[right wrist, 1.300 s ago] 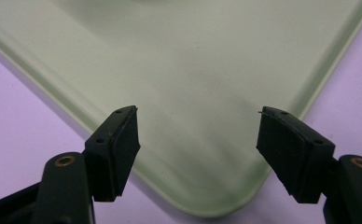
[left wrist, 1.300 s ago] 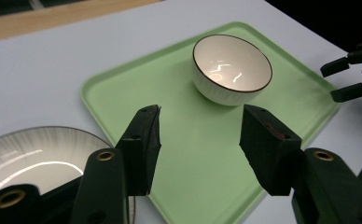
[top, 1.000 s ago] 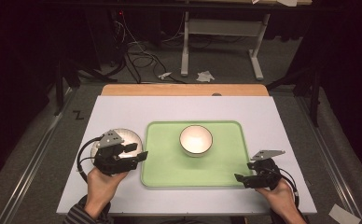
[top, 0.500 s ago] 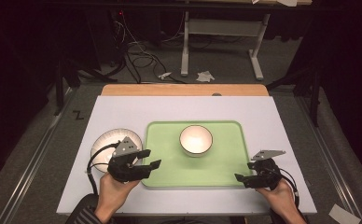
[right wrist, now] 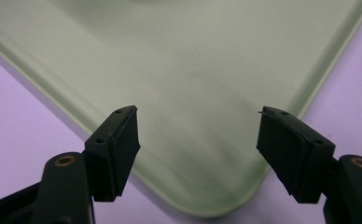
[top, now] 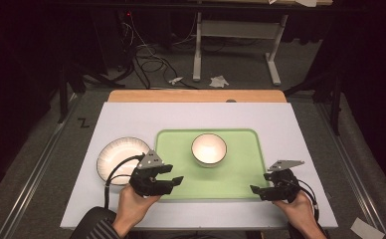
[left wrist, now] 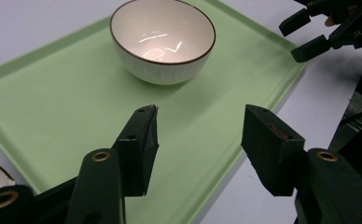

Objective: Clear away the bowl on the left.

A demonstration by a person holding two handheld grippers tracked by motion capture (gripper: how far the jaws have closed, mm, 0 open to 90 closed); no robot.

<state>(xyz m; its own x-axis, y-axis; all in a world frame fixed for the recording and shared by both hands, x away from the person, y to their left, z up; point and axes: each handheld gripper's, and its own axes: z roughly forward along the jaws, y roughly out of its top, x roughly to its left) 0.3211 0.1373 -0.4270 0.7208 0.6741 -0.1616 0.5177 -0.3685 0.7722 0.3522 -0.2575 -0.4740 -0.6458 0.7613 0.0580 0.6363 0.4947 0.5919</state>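
Observation:
A white bowl [top: 209,148] [left wrist: 163,39] with a dark rim stands on a light green tray [top: 236,175] [left wrist: 53,107] in the middle of the white table. A white plate [top: 117,153] lies on the table just left of the tray. My left gripper [top: 173,180] [left wrist: 200,112] hovers over the tray's front left part, open, with nothing between its jaws. At the tray's front right corner [right wrist: 193,56], my right gripper [top: 256,191] [right wrist: 198,112] is also open and empty, its jaws spread over that corner.
The white table top [top: 181,114] has a wooden strip [top: 196,95] along its far edge. Beyond it are a dark floor with cables [top: 146,59] and a stand's legs [top: 236,50]. In the left gripper view the right gripper [left wrist: 309,32] shows at the upper right.
My left gripper has moved right and slightly down, from over the plate to the tray's front left part, and the plate is now uncovered. The right hand has kept still.

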